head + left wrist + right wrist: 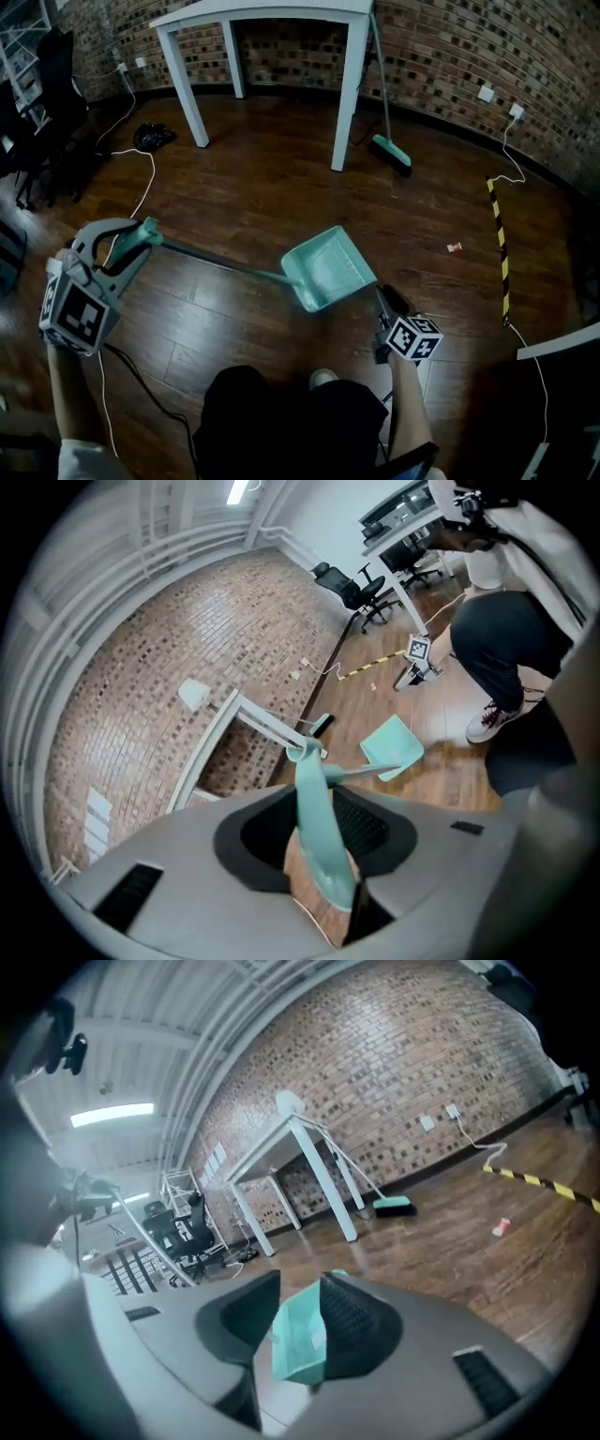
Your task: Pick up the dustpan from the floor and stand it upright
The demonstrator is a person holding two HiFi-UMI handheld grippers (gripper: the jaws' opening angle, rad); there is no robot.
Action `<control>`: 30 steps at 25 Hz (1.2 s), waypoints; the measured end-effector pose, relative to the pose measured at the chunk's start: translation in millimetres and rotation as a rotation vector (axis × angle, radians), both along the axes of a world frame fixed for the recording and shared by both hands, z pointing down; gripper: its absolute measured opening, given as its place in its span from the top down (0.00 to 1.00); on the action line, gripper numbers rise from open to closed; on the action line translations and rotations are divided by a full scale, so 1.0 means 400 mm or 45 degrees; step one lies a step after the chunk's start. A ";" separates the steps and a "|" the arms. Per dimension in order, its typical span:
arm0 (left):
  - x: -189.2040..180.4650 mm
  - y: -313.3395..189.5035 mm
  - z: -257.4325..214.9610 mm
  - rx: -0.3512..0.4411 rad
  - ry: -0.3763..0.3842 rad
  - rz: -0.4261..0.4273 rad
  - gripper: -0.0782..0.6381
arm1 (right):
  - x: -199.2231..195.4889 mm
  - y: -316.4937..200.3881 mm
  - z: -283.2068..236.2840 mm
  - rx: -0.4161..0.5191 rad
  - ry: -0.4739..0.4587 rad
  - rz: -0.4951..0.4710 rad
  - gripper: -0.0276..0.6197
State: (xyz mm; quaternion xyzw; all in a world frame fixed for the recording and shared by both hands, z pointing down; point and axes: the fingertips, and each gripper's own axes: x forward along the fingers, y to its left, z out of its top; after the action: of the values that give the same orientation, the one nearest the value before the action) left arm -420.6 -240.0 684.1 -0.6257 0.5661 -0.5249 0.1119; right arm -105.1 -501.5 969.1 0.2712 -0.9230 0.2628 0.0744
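Observation:
The teal dustpan (328, 267) hangs above the wooden floor, its long thin handle (220, 262) running left. My left gripper (148, 230) is shut on the teal grip at the handle's end; in the left gripper view that grip (319, 827) lies between the jaws of the left gripper (323, 803), with the pan (392, 747) beyond. My right gripper (378, 295) is at the pan's near right corner. In the right gripper view, the pan's edge (298, 1340) fills the gap in the right gripper (300, 1321), which is shut on it.
A white table (272, 14) stands at the back against the brick wall, a broom (392, 150) leaning on it. A black-and-yellow strip (499, 244), a small red scrap (454, 247), cables (141, 178) and a black bag (153, 136) lie on the floor. The person's shoe (323, 377) is below the pan.

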 end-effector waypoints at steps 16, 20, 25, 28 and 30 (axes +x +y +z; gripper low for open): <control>0.218 -0.361 -0.092 -0.218 -0.241 0.222 0.69 | 0.091 0.065 -0.775 0.558 0.155 -0.028 0.99; 0.221 -0.438 -0.118 -0.220 -0.475 0.174 0.69 | 0.069 0.082 -0.873 0.566 0.257 -0.134 0.99; 0.289 -0.496 -0.137 -0.162 -0.558 0.239 0.67 | 0.070 0.108 -1.030 0.559 0.317 -0.192 0.99; 0.309 -0.511 -0.146 -0.200 -0.519 0.302 0.53 | 0.054 0.115 -1.092 0.524 0.413 -0.266 0.99; 0.321 -0.508 -0.139 -0.283 -0.464 0.334 0.41 | 0.044 0.109 -1.128 0.486 0.425 -0.296 0.99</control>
State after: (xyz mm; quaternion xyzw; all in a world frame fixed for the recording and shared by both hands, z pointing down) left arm -292.4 -443.0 628.4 -0.5973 0.3893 -0.6691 0.2099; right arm -87.4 -457.8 517.9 0.2121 -0.9556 0.0254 0.2028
